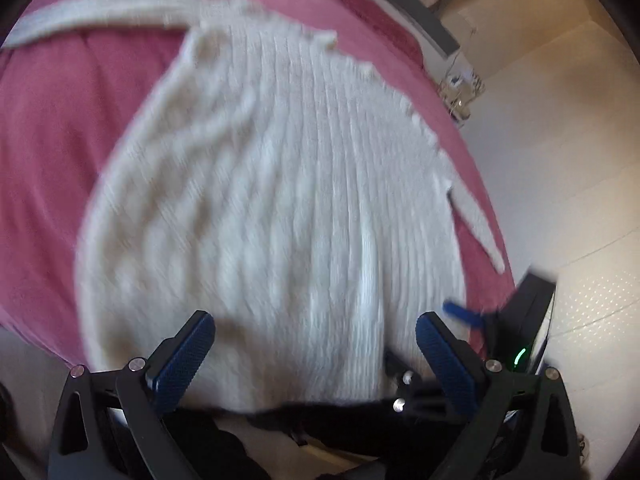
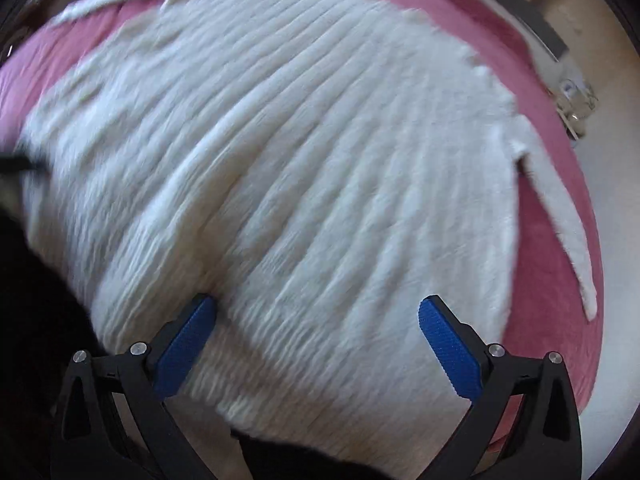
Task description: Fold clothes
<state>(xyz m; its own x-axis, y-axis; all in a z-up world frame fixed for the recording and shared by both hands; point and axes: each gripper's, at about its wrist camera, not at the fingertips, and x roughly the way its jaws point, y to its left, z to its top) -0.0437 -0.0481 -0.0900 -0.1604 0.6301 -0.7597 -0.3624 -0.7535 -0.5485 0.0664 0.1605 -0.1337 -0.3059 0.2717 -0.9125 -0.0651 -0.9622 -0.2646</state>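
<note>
Hovering over a white cable-knit sweater, spread flat across the pink bedcover, body ribs running away from both cameras. Left gripper poised above the near hem, jaws wide, nothing between the blue pads. Right gripper likewise low over the knit, jaws wide and empty, pads just above or perhaps brushing the wool; too blurred to tell contact. One sleeve stretched out at the far left, the other sleeve trailing down the right side toward the edge of the bed. Beyond that edge, pale floor.

Judged as the opening of the fold: garment laid out, no fold yet made, no grip taken. Next move likely calling for a pinch on a sleeve or side edge with each gripper, then a carry inward over the body, kept low so the loose knit would not drag or bunch.
</note>
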